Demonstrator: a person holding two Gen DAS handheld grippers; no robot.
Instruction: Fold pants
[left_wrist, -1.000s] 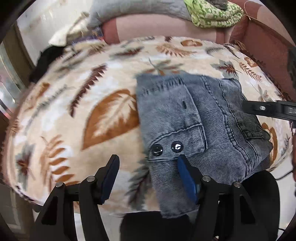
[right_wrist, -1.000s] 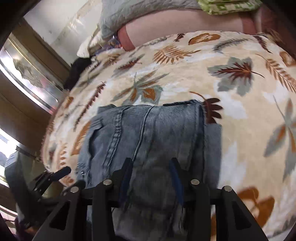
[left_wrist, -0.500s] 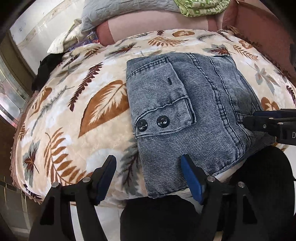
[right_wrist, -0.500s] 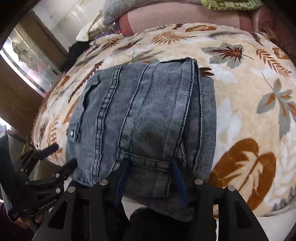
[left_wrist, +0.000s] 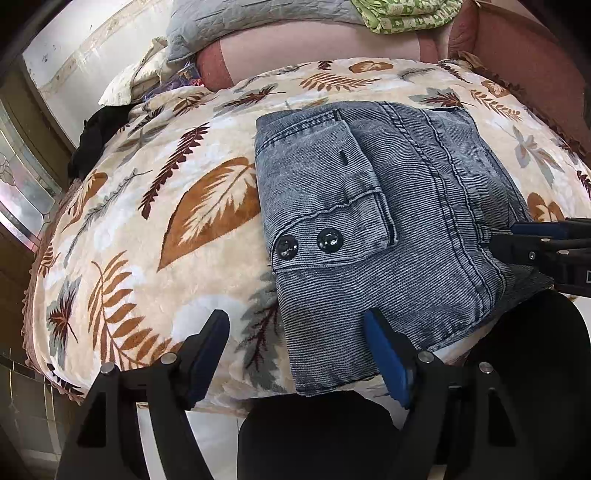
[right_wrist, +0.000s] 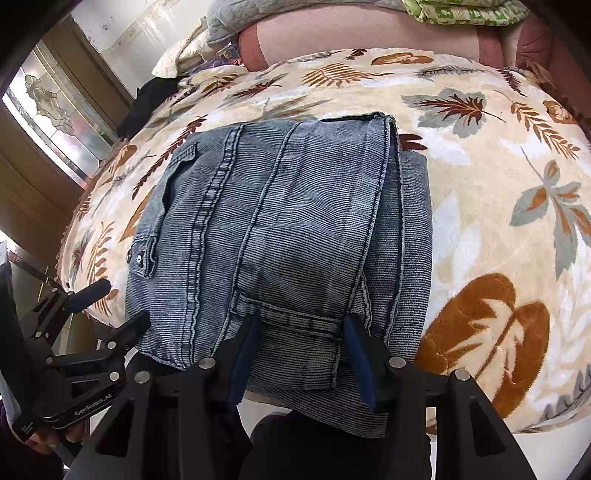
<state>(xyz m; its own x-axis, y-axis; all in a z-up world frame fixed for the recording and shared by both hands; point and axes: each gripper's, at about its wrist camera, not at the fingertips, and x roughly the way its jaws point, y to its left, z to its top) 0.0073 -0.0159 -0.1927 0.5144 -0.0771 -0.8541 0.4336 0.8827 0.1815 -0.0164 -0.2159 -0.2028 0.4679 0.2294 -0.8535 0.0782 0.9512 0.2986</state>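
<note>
The grey-blue denim pants (left_wrist: 388, 221) lie folded into a compact stack on the leaf-print blanket (left_wrist: 177, 229), their near edge hanging over the bed's front edge. A flap with two dark buttons (left_wrist: 306, 243) faces up. My left gripper (left_wrist: 295, 350) is open and empty, just in front of the stack's near left corner. My right gripper (right_wrist: 299, 350) is open, its fingers either side of the stack's near hem, not clamping it. The pants also fill the right wrist view (right_wrist: 288, 229). The right gripper shows at the right edge of the left wrist view (left_wrist: 543, 247).
The blanket covers a bed. A grey quilted pillow (left_wrist: 251, 18) and a folded green cloth (left_wrist: 406, 14) lie at the far end. A dark garment (left_wrist: 99, 133) sits at the far left. A window with frosted glass (right_wrist: 59, 110) is at left.
Both grippers have pulled back toward me, so more of the folded pants and bed shows. The pants have not moved in the last half second.
</note>
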